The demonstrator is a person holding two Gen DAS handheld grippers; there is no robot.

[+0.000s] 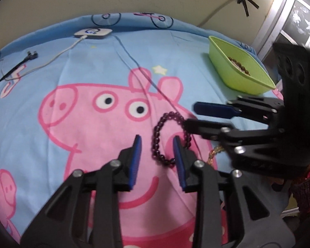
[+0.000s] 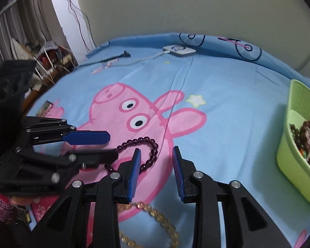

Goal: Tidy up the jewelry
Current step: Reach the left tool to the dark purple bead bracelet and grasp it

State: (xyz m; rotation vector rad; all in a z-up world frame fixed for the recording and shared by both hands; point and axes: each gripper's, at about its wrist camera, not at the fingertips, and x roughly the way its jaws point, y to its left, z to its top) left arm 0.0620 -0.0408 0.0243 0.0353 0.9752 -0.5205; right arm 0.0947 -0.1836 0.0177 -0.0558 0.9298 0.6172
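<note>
We see both grippers low over the cartoon bedsheet [image 1: 51,66]. Left gripper [image 1: 157,144]: jaws parted, straddling one side of the dark bead bracelet [image 1: 158,132] mid-sheet, pads not pressing. Right gripper [image 2: 156,155]: jaws parted, gripping nothing. Gold chain [image 2: 155,212] near the front edge; green basket [image 1: 227,72] of beads at the right edge.

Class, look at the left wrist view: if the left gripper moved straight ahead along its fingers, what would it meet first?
Most likely the dark purple bead bracelet lying on the cartoon bedsheet; its loop sits between the left gripper tips. Depth is unclear, so it could reach the sheet almost together with it.
</note>
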